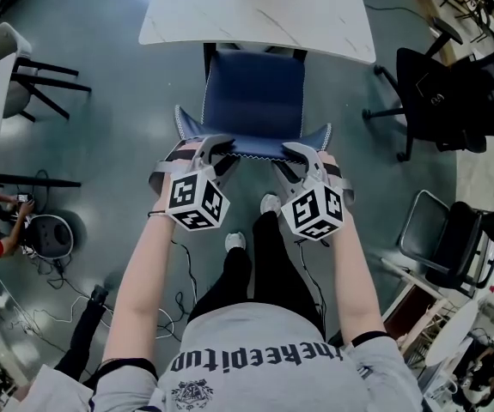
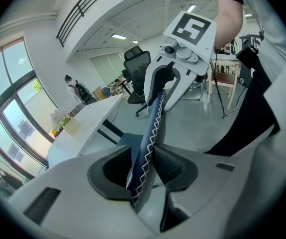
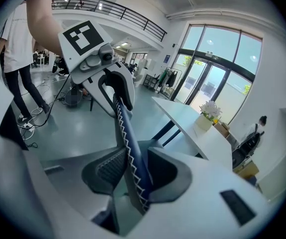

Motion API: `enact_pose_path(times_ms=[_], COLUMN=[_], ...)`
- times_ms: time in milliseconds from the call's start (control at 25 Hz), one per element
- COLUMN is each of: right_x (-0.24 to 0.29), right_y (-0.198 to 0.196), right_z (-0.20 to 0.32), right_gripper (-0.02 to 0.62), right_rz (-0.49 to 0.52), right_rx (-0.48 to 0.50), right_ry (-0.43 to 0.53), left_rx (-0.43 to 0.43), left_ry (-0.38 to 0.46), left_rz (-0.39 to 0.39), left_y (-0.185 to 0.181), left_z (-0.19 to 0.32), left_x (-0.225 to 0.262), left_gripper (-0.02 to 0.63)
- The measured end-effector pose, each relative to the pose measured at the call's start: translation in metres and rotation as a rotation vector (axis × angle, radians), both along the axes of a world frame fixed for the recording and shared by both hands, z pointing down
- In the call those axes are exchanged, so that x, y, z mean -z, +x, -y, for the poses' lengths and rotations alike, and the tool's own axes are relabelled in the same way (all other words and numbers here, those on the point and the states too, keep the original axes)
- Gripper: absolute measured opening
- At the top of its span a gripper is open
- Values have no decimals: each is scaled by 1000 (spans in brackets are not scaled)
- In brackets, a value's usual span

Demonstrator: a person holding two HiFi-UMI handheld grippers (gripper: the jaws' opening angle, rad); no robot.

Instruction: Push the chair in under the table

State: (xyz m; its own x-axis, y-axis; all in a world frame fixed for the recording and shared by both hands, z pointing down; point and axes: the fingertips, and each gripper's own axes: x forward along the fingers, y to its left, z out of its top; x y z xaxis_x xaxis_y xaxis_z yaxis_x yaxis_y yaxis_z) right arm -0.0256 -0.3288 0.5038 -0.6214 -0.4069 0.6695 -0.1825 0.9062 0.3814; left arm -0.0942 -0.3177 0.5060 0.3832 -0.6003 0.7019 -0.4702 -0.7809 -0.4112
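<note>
Chair point(image 1: 253, 101) stands on the floor square to the bench point(image 1: 229, 11). Only its front reaches the bench's near edge; most of the blue seat is still out, with the back towards the person.

Handling, my read: stiff frame and fairly light, so it should scrape along the smooth floor rather than roll (no casters visible, legs mostly hidden). The back's top edge point(image 1: 255, 148) is thin padded upholstery with zigzag stitching, soft and a bit slick. It's fine to push on, poor to pull or lift by. Load both ends of that edge evenly or the chair will yaw.

Left gripper point(image 1: 215, 148): jaws spread and straddling the edge near its left corner. The edge leans on one pad and daylight shows at the other, so no pinch.

Right gripper point(image 1: 298, 154): same near the right corner, jaws apart with the edge loose between them.
</note>
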Motion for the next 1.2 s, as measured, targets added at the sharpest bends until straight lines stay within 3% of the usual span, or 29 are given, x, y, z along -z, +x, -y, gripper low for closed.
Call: enact_pose_path(times_ms=[520,680,840,1040,1200], right_x=[2,5,14,46,72], right_y=[0,0,1,-4,-15], right_z=[-5,-7,-11,-15,-26], right_gripper=[149,140,124,18,11], right_rz=[-4,-8,12,144,278], right_rx=[-19,-25,-40,-97,-109], right_ry=[-68,-85,-68,-53,-128], left_rx=[1,36,100,147,164], left_ry=[-6,9,54,94,101], left_rz=[-12,-72,-171,-273,-392], left_y=[0,-3,-6,-5,3], left_z=[-8,-13,-17,-23,-29], left_x=[3,17,36,57,76], left_gripper=[151,145,83,36,17])
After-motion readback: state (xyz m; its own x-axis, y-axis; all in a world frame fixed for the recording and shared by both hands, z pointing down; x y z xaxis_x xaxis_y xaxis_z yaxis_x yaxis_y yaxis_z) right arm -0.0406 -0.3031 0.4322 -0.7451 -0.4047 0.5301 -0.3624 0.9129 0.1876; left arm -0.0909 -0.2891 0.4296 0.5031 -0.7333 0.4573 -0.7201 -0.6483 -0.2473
